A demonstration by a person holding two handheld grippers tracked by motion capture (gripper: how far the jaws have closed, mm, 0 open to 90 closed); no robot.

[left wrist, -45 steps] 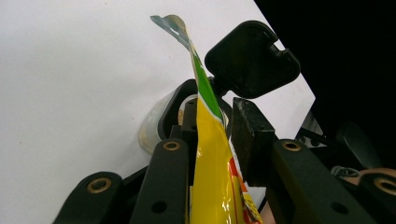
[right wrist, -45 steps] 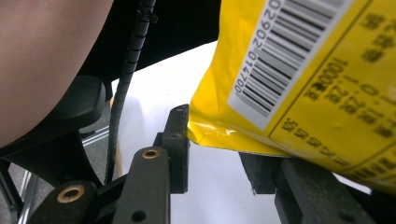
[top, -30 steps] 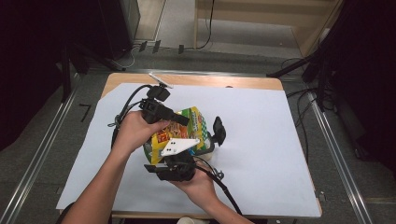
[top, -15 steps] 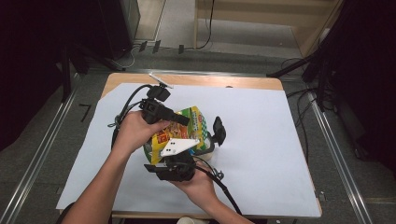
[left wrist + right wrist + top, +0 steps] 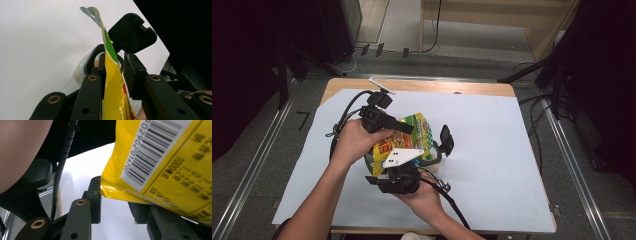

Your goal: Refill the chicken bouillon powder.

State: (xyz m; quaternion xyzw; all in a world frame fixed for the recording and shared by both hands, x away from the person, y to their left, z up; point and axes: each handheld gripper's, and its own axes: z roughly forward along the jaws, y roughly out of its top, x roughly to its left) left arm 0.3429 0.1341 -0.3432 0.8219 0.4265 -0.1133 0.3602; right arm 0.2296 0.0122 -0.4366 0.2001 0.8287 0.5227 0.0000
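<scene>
Near the table's centre, the snack bag (image 5: pixel 404 140) is pinched by the left gripper (image 5: pixel 404 128) at twelve o'clock and seemingly the right gripper (image 5: pixel 412 162) at six, tilted over a cup (image 5: pixel 434 162), with pouring apparently unfinished.

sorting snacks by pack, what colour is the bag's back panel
Yellow, with a white barcode label on the bag; clearest in the right gripper view.
</scene>
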